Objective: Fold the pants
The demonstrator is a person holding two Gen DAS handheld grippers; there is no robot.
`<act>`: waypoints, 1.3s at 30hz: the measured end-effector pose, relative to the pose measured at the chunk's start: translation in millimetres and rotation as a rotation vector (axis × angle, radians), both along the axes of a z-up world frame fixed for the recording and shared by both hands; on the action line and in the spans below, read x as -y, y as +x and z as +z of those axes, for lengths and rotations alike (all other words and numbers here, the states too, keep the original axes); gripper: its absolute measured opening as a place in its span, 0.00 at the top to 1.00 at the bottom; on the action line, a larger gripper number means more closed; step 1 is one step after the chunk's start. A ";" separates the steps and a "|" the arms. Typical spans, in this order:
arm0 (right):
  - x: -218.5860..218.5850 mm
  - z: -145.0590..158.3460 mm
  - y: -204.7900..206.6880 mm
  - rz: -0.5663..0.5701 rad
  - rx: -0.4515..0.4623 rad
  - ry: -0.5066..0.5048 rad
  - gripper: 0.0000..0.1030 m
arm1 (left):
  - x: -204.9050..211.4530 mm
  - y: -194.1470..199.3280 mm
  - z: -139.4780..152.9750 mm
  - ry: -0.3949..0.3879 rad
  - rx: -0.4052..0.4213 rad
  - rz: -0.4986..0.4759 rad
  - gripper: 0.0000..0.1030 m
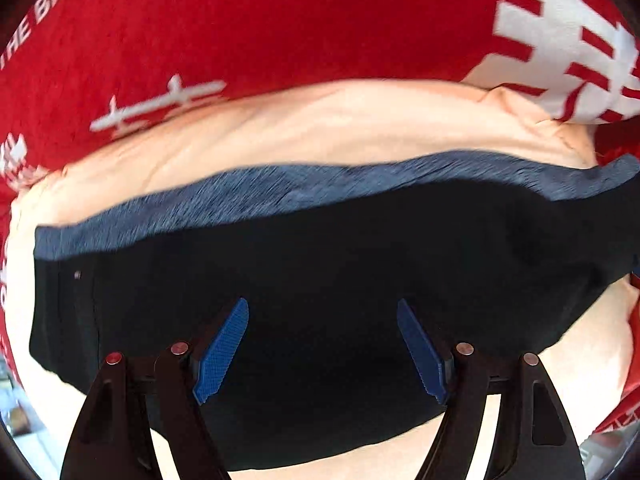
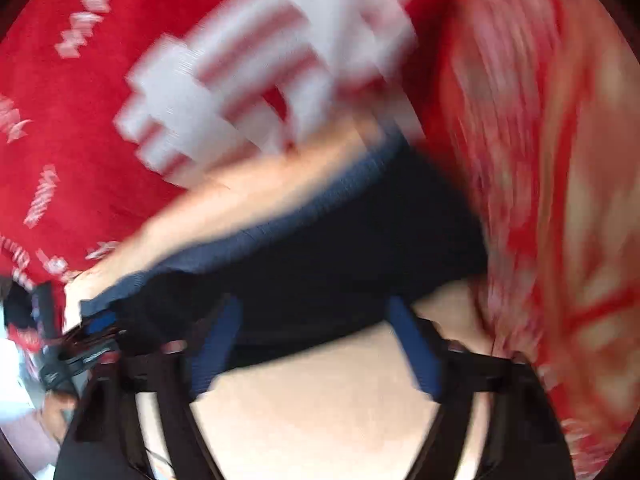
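We see the left gripper point(image 1: 322, 350) spread wide, both blue pads apart, nothing pinched between them. It sits over the dark pants point(image 1: 304, 312); we cannot tell whether the pad tips touch the cloth or just hang above it. The right gripper point(image 2: 316, 346) is spread wide too, holding nothing, its blue fingertips point(image 2: 216, 344) over the near edge of the pants point(image 2: 320, 256); contact unclear because that view is heavily motion-blurred.

In the left wrist view the pants lie as a folded dark bundle, long axis running left to right across the frame. The lighter blue ribbed waistband point(image 1: 320, 188) forms the far long edge, running left to right and rising slightly toward the right. A small pale dot sits near the left end of the bundle. In the right wrist view the same bundle runs diagonally, near-left to far-right, waistband point(image 2: 280, 224) again on the far side.

The pants rest on a pale peach surface point(image 1: 320, 128), which shows on the far side of the waistband and at the near edge between the gripper arms. Beyond it lies a red cloth with white print point(image 1: 280, 20), lettering at far left and a blocky white pattern at far right. At the left edge of the right wrist view we see a dark blurred object, likely the other gripper, too smeared to confirm.
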State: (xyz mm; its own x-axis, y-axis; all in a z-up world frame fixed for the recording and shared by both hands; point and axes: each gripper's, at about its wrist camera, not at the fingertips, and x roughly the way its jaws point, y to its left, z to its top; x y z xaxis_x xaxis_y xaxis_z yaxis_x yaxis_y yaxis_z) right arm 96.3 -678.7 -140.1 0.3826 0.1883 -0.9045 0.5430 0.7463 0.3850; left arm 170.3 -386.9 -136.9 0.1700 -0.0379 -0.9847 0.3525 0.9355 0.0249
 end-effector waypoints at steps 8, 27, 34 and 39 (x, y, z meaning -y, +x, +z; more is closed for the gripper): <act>15.2 -9.9 19.1 -0.081 0.046 0.025 0.91 | -11.0 6.6 -8.2 0.030 -0.010 -0.010 0.24; -24.5 -11.9 6.9 -0.022 0.094 0.172 0.92 | -54.4 11.8 -25.8 0.040 -0.045 0.012 0.16; -14.8 -29.3 -14.3 -0.015 -0.087 0.134 0.70 | -57.1 24.0 -12.9 0.017 -0.034 0.014 0.16; -30.9 27.6 9.8 0.146 0.059 0.028 0.70 | -9.1 42.0 -11.7 -0.051 0.008 -0.043 0.16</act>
State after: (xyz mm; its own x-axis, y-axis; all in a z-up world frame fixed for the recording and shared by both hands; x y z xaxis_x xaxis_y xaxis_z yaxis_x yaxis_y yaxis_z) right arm 106.2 -647.8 -112.5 0.4016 0.2709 -0.8748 0.4049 0.8043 0.4350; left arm 212.2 -377.7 -148.6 0.1747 -0.0953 -0.9800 0.3924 0.9196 -0.0194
